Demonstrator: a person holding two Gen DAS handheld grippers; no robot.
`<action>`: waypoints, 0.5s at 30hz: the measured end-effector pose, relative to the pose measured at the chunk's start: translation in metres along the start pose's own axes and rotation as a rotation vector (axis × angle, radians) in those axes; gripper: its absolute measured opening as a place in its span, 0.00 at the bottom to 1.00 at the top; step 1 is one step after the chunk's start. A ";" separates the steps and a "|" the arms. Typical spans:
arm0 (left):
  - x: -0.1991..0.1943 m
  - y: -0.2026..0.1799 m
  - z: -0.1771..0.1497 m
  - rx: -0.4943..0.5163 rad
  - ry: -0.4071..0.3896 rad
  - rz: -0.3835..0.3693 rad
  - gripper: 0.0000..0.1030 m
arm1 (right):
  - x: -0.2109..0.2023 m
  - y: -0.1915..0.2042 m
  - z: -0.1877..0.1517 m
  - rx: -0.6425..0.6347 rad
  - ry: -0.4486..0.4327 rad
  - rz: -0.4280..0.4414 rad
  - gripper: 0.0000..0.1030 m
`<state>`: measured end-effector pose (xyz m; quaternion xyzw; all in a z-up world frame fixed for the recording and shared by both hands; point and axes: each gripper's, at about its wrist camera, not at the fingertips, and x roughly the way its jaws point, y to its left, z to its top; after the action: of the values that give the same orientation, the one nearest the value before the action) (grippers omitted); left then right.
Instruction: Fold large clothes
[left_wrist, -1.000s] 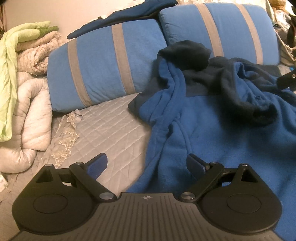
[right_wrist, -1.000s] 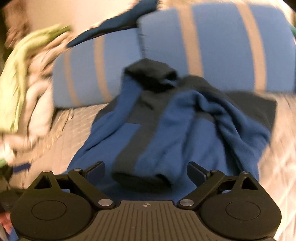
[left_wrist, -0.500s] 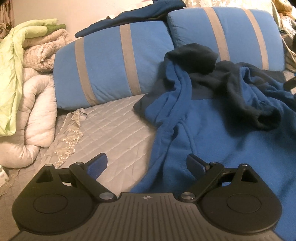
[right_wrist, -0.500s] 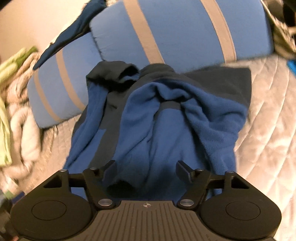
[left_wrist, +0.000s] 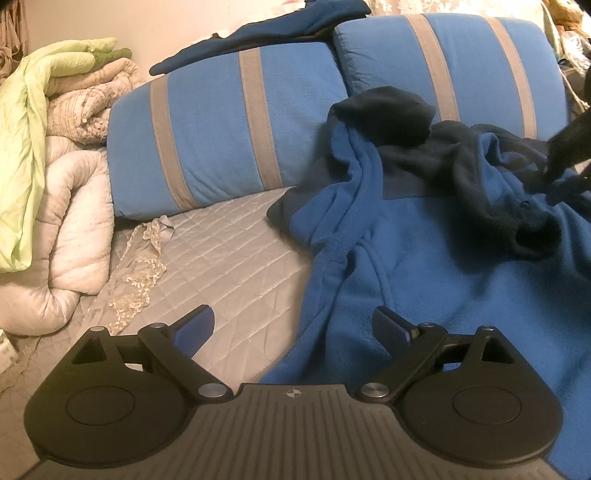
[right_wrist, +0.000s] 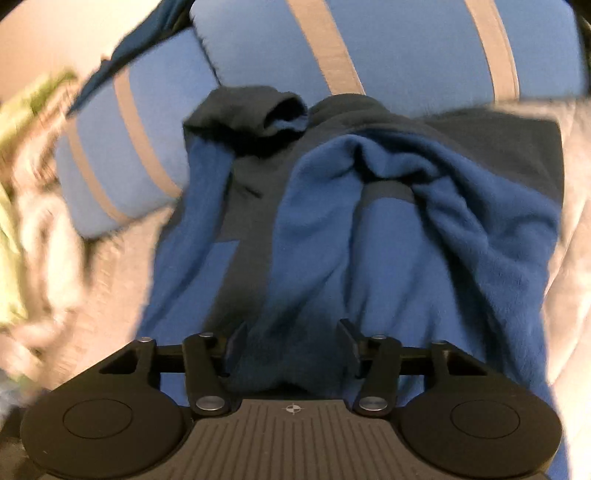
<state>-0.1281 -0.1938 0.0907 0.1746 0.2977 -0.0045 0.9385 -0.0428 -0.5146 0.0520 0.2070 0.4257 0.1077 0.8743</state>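
Two striped pillows (left_wrist: 229, 136) back the blue fleece (left_wrist: 424, 258) crumpled on the quilted bed (left_wrist: 229, 254); the left gripper (left_wrist: 293, 326) hovers wide apart over its edge. From the right wrist, the right gripper (right_wrist: 291, 345) sits narrowed around a dark fleece fold, contact unclear through blur.

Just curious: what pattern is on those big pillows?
Blue pillows with grey-beige vertical stripes, clearest in the left wrist view.

Left tongs (left_wrist: 293, 328) spread wide; right tongs (right_wrist: 291, 349) half closed.
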 end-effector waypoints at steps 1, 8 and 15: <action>0.000 0.000 0.000 0.000 0.000 0.000 0.92 | 0.006 0.005 0.001 -0.033 0.007 -0.042 0.44; 0.000 0.000 0.001 0.000 0.000 0.000 0.92 | 0.026 0.012 -0.005 -0.137 0.058 -0.103 0.09; 0.000 0.000 0.000 -0.007 -0.001 -0.006 0.92 | -0.022 -0.022 -0.016 0.075 0.030 -0.086 0.07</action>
<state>-0.1275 -0.1934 0.0909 0.1706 0.2976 -0.0066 0.9393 -0.0683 -0.5381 0.0482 0.2194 0.4512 0.0571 0.8631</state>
